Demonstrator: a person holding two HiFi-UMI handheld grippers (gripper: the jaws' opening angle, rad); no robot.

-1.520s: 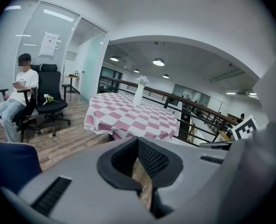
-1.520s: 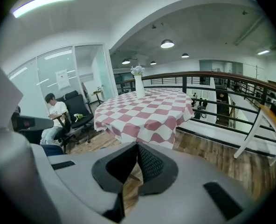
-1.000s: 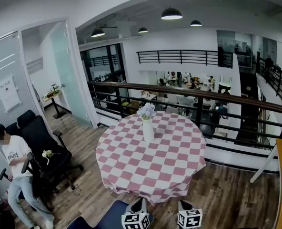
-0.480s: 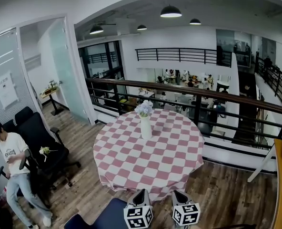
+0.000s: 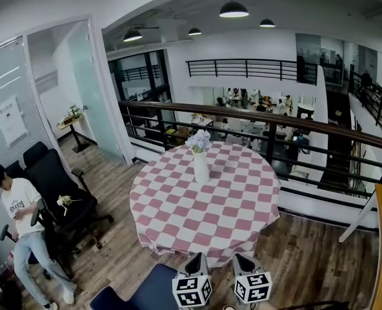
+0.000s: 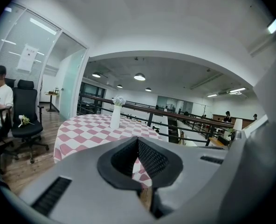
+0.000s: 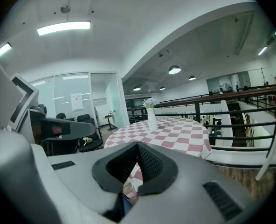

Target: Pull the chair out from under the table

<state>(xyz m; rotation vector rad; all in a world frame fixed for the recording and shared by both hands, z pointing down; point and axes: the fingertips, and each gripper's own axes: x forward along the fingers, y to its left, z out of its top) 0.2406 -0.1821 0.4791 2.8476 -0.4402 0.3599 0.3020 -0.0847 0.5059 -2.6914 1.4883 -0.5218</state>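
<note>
Hovering at the near edge of the round table (image 5: 223,218), the left gripper (image 5: 195,258) and right gripper (image 5: 241,261) are clenched empty. The blue chair (image 5: 142,292) sits just outside that edge, seat mostly clear of it. That fits a chair already drawn out or 1 awaiting a grip.

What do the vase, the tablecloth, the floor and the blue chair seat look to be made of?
Vase: likely glazed ceramic; plain white, smooth, opaque.
Tablecloth: woven fabric, matte; pink-and-white checks, hem draping in folds.
Floor: wood or wood-look planks; brown grain, visible board lines.
Chair seat: probably matte fabric upholstery; little shows.
</note>
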